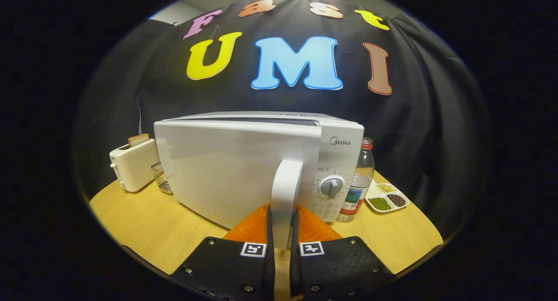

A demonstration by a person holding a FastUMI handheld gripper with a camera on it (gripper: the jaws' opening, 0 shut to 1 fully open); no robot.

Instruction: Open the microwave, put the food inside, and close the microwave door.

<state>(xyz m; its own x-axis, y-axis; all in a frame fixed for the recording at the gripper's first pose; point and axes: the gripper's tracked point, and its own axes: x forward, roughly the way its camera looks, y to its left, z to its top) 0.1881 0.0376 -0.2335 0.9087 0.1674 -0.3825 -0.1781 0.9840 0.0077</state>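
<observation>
A white microwave stands on the wooden table just ahead of me. Its door is swung a little out from the body on the handle side, so a thin gap runs along the top. The upright white door handle sits between my two fingers. My gripper is shut on it, with one finger pressing on each side of its lower part. The control panel with a round dial lies right of the handle.
A cream toaster with a slice of bread in it stands left of the microwave, a small wire basket beside it. Right of the microwave are a clear bottle and a divided white tray of beans.
</observation>
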